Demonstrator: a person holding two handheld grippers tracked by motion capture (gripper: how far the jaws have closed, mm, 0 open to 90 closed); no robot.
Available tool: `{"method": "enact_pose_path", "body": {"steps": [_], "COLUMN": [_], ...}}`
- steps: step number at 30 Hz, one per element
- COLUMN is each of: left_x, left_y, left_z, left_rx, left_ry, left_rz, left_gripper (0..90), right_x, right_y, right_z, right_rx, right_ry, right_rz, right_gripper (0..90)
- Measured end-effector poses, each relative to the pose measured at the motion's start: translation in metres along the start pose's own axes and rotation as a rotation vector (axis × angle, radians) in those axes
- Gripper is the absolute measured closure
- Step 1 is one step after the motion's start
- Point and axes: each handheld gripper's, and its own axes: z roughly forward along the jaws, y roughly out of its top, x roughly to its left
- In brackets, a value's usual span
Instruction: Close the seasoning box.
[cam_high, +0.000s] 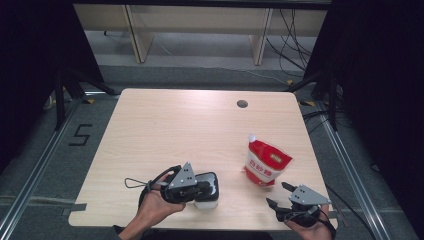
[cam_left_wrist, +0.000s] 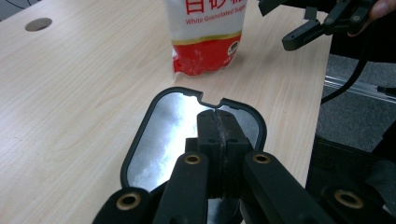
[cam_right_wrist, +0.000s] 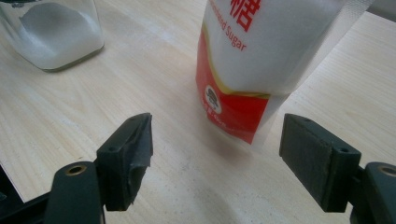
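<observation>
Holding a flat lid (cam_left_wrist: 159, 140) with a dark rim and a shiny clear panel, the left hand-held gripper (cam_left_wrist: 218, 135) has its two black jaws pressed tight together on the lid's edge, close to a small notch in that rim. In the high view this left hand-held gripper (cam_high: 200, 189) sits near the front edge of the pale wooden desk (cam_high: 175, 130), and the lid (cam_high: 207, 184) lies directly above a clear container (cam_high: 206, 202); whether lid and container touch is hard to tell from that angle. The right gripper view shows the container (cam_right_wrist: 56, 37) partly filled with white granules, standing on the desk.

To the right stands a pouch of white granulated sugar (cam_high: 266, 164), red at the base and white above, with a small spout at its top left corner. It is upright on the desk, near the container but apart from it.

The right hand-held gripper (cam_high: 281, 194) rests at the front right corner of the desk, just in front of the pouch. Its jaws stand wide apart with nothing between the pads, and in the right gripper view the pouch (cam_right_wrist: 252, 70) rises beyond the gap between them, untouched.

A round hole (cam_high: 242, 104) is set into the far side of the desk.
</observation>
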Motion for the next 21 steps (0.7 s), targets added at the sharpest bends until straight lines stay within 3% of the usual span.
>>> {"method": "enact_pose_path", "body": {"steps": [9,11,13,18,21], "left_x": [0.001,0.001,0.002,0.008,0.013], "left_y": [-0.005,-0.007,-0.007,-0.006,-0.008], "left_z": [0.009,0.009,0.008,-0.006,-0.015], "left_rx": [0.035,0.017,0.014,-0.06,-0.078], "left_ry": [-0.01,-0.006,-0.012,-0.019,-0.011], "left_rz": [0.002,-0.02,-0.011,-0.089,-0.1], "left_gripper": [88.8,88.3,86.7,73.4,66.0], "right_x": [0.0,0.0,0.001,0.001,0.001], "right_y": [0.0,0.0,0.0,0.0,0.0], "right_z": [0.001,0.001,0.001,0.001,0.001], "right_rx": [0.0,0.0,0.002,0.002,0.004], "right_ry": [-0.002,-0.003,0.0,0.0,0.0], "right_rz": [-0.014,-0.013,-0.007,-0.011,-0.009], "right_gripper": [26.9,26.9,26.9,26.9,26.9]}}
